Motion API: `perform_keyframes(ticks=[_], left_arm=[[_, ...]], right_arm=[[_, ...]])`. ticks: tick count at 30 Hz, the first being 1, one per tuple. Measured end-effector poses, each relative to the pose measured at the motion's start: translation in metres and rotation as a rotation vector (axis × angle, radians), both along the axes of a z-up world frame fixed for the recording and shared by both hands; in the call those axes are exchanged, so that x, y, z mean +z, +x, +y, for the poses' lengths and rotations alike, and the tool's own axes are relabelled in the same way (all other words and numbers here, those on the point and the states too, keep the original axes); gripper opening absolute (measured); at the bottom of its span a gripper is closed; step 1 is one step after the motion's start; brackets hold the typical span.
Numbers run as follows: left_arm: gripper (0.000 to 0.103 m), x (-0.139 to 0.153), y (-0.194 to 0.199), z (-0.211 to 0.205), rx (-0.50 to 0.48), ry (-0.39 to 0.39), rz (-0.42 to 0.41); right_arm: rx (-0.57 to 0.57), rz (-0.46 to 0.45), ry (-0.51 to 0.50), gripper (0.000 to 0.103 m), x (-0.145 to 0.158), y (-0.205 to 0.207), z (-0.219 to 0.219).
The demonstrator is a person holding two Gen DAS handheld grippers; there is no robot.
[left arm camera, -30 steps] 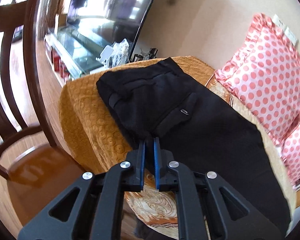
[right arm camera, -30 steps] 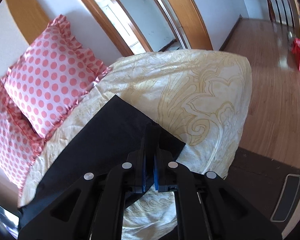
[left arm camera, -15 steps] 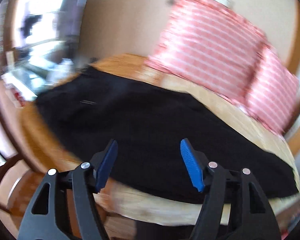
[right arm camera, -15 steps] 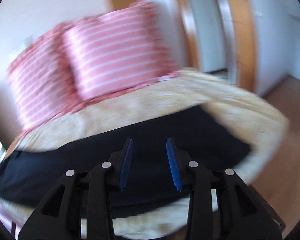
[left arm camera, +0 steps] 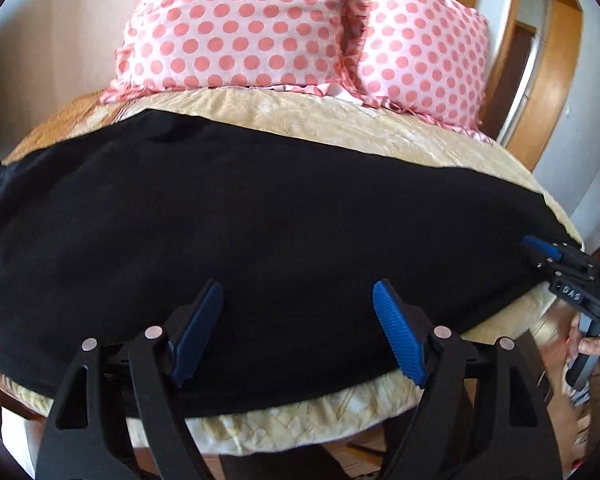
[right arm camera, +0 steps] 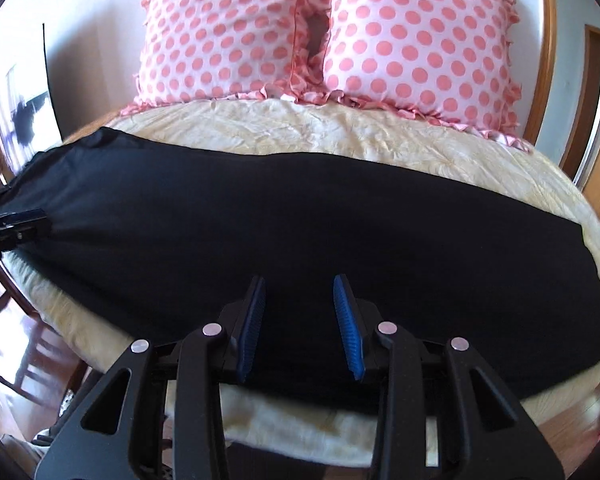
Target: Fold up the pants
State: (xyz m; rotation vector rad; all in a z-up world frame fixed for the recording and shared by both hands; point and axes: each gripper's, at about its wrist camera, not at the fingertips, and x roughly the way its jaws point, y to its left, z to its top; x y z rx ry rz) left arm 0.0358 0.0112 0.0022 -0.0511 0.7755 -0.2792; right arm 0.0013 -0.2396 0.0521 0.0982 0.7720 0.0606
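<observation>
Black pants (left arm camera: 260, 216) lie flat as a long band across a cream patterned bed cover (left arm camera: 284, 420); they also show in the right wrist view (right arm camera: 300, 216). My left gripper (left arm camera: 298, 308) is open and empty, hovering over the pants' near edge. My right gripper (right arm camera: 300, 300) is open and empty above the near edge too. The right gripper also shows at the right edge of the left wrist view (left arm camera: 556, 256), by the pants' end. The left gripper's tips show at the left edge of the right wrist view (right arm camera: 16, 220).
Two pink polka-dot pillows (right arm camera: 324, 36) stand against the wall behind the pants. A wooden door frame (left arm camera: 540, 92) is at the right. Wooden floor (right arm camera: 20, 360) and a chair lie below the bed's near left edge.
Both grippers let go of the pants and opened. Both swung round to face the pillows, over the near edge of the pants, which now lie spread flat.
</observation>
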Motion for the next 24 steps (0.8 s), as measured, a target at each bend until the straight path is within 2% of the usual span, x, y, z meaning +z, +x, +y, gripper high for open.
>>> perform_keyframes(ticks=[5,8,9,11,13,15,17,21,24], left_arm=[[0.078,0.001,-0.016,0.001,-0.014,0.001,-0.033],[0.079,0.002,-0.018,0.003,-0.03,-0.009,-0.047],[0.084,0.002,-0.017,0.004,-0.036,-0.024,-0.054],[0.094,0.001,-0.018,0.002,-0.059,-0.041,-0.071],[0.1,-0.002,-0.02,-0.007,-0.056,0.004,-0.095],[0.101,-0.003,-0.021,-0.013,-0.044,0.04,-0.11],[0.101,-0.004,-0.022,-0.014,-0.026,0.043,-0.121],[0.101,-0.001,-0.022,-0.003,-0.02,-0.036,-0.121],[0.101,0.0,-0.022,0.004,-0.031,-0.086,-0.126]], right_arm=[[0.039,0.035,-0.067,0.038,0.007,-0.012,0.011],[0.113,0.014,-0.009,0.038,0.025,0.007,0.011],[0.135,-0.005,0.007,0.038,0.031,0.014,0.014],[0.242,-0.047,0.042,0.038,0.051,0.041,0.033],[0.37,-0.061,0.05,0.038,0.064,0.076,0.06],[0.48,-0.059,0.054,0.038,0.071,0.108,0.087],[0.608,-0.034,0.052,0.038,0.071,0.147,0.12],[0.683,0.079,0.04,0.037,0.048,0.208,0.161],[0.689,0.13,0.018,0.037,0.031,0.229,0.172]])
